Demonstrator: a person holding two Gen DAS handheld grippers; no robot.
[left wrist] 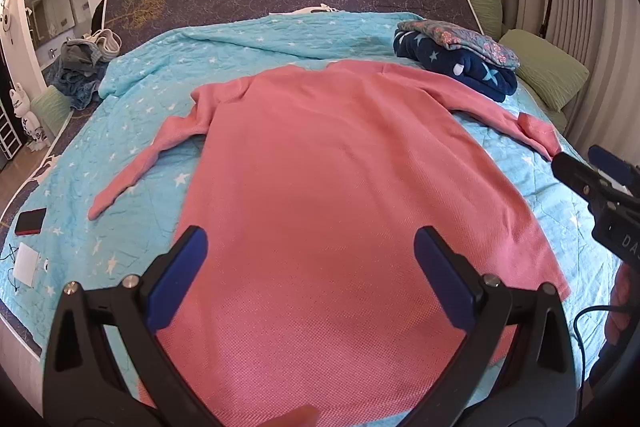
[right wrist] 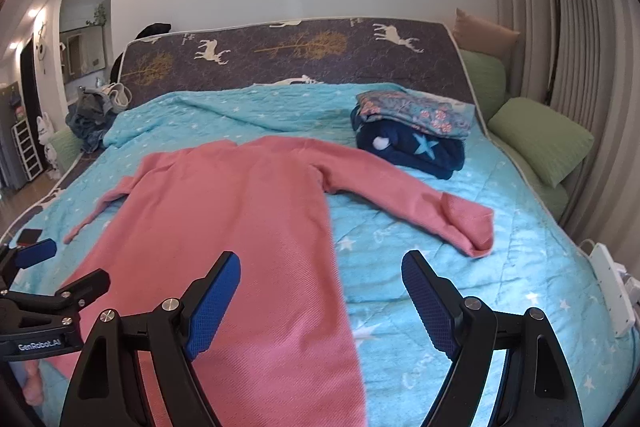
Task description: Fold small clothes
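Pink long-sleeve top [left wrist: 340, 187] lies flat on the teal star quilt [left wrist: 120, 131], sleeves out, nothing folded yet, so we're at the start. Left gripper [left wrist: 310, 279] hovers over the hem, jaws wide, empty. Right gripper [right wrist: 320, 303] straddles the top's right edge, also wide, empty. Next, prob: grab a sleeve, fold inward. Folded stack [right wrist: 416, 131] waits behind. Near hem cut off; collar hard to read.

a pink knit long-sleeved garment [left wrist: 320, 155] lies spread on the turquoise star-print quilt [left wrist: 132, 99] — a stack of folded clothes [left wrist: 456, 59] far right, green pillows [left wrist: 552, 75] beyond it.
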